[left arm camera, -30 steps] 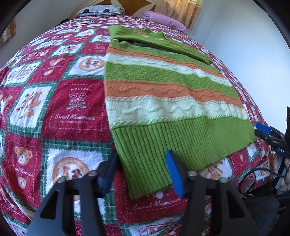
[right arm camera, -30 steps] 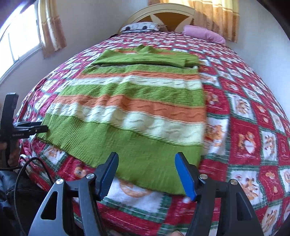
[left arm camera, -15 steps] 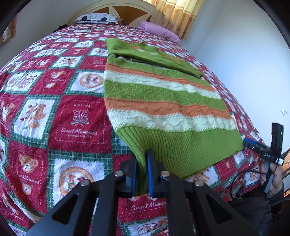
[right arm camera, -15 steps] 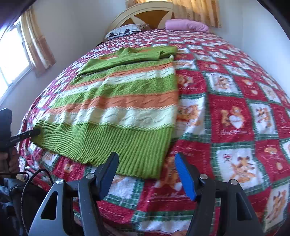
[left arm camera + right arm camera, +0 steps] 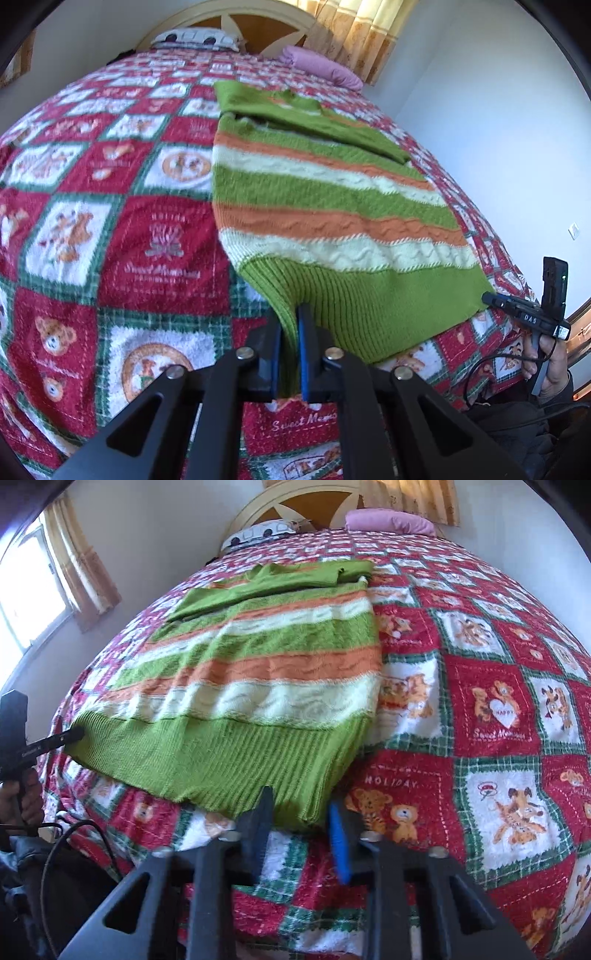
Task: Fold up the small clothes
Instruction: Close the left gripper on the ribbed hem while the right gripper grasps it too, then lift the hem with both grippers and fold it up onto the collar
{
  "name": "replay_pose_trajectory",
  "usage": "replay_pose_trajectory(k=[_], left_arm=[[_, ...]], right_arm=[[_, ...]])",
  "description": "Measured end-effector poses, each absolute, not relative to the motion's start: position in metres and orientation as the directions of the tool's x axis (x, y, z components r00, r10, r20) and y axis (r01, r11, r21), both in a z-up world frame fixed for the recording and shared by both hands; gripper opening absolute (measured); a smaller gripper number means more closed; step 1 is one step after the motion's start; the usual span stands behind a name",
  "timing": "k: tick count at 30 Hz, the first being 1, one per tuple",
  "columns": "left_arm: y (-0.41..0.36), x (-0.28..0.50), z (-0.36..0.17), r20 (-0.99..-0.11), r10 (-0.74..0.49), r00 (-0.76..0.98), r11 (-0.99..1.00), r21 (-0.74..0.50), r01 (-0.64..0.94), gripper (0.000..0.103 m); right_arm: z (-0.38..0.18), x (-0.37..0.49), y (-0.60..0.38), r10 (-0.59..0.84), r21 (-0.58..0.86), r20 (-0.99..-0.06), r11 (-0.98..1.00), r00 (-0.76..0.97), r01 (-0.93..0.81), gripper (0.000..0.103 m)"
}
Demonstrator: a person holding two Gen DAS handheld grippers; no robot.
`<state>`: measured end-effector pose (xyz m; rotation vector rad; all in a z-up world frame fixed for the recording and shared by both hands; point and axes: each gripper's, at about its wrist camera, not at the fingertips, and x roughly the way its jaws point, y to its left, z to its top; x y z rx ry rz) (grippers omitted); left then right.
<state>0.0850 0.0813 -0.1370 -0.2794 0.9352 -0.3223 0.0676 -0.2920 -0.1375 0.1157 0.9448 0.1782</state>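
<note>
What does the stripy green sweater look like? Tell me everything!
The sweater is chunky knit with green, orange and cream stripes and a ribbed green hem. It lies flat on the teddy-bear quilt, sleeves folded across its top. The left claw pinches one hem corner; the right claw is open around the other.

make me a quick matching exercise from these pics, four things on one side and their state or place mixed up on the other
Things:
1. left tongs
2. right tongs
3. pink pillow
4. sweater sleeve

States or places:
A. open, at the hem corner
B. folded across the sweater's top
C. shut on the ribbed hem
D. by the headboard

Pairs: 1-C, 2-A, 3-D, 4-B
</note>
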Motion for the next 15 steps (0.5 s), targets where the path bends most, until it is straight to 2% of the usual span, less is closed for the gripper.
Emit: replay_pose_trajectory(k=[2,9,15], left_arm=[[0.084,0.085,-0.136,-0.732,-0.396,0.555,0.912,-0.383,0.146,0.008],[0.098,0.082,-0.116,-0.673,-0.411,0.615,0.900,-0.408,0.155,0.005],[0.097,0.091,-0.125,-0.685,-0.414,0.599,0.900,-0.405,0.160,0.005]], right_arm=[[-0.132,0.066,-0.298,0.215,0.198,-0.777,0.976,0.591,-0.094,0.006],[-0.112,0.061,-0.310,0.284,0.291,-0.691,0.951,0.665,-0.105,0.005],[-0.121,0.068,-0.326,0.362,0.419,-0.658,0.905,0.660,-0.079,0.005]])
